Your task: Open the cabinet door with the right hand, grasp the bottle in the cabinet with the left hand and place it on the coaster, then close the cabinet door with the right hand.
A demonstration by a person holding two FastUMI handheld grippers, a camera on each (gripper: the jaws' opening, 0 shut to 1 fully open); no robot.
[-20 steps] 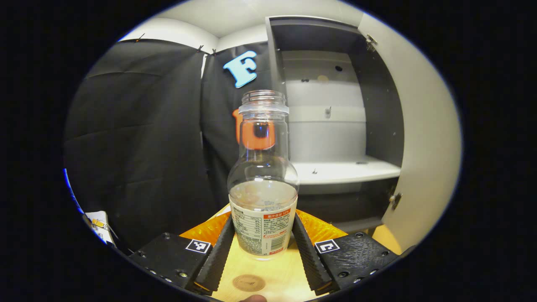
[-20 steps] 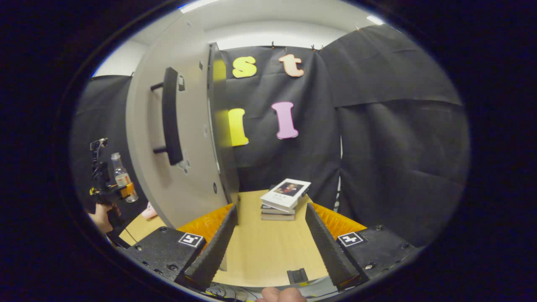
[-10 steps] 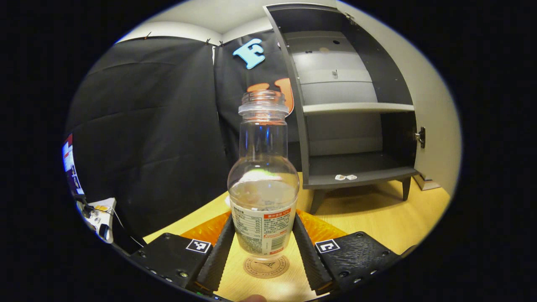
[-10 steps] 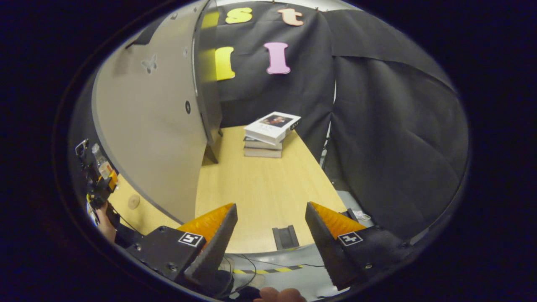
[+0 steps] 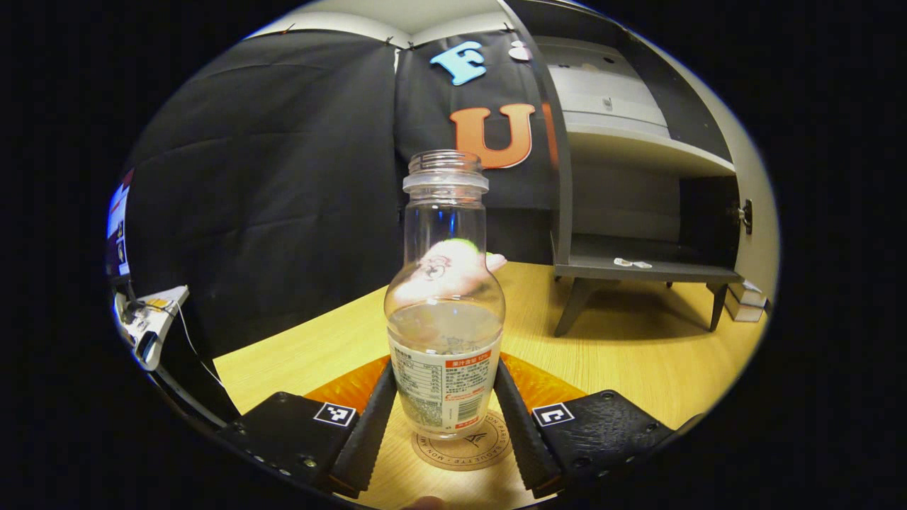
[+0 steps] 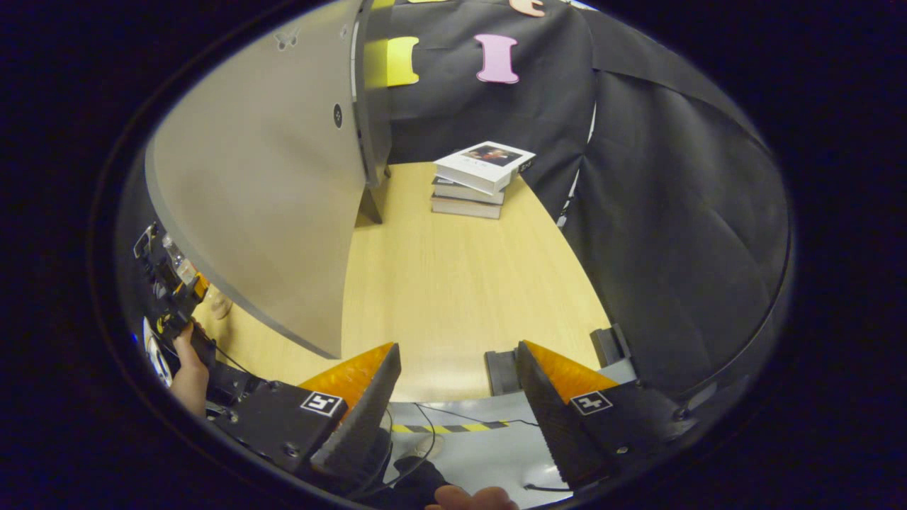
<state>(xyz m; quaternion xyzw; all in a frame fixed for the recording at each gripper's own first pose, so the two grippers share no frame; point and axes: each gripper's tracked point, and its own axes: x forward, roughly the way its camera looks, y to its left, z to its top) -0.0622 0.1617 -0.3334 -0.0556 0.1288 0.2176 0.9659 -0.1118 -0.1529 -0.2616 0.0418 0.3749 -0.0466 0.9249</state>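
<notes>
Door open at 10 o'clock, left gripper pinching upright bottle right over coaster at 6 o'clock on counter; release and door-closing left, right gripper spread, empty.

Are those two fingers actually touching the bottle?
Touching. In the left gripper view, both fingers of the left gripper press against the bottle at its labelled sides.

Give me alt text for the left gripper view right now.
The left gripper is shut on a clear plastic bottle with a white label, upright over a round wooden coaster on the light wooden table. Behind to the right stands the open grey cabinet.
</notes>
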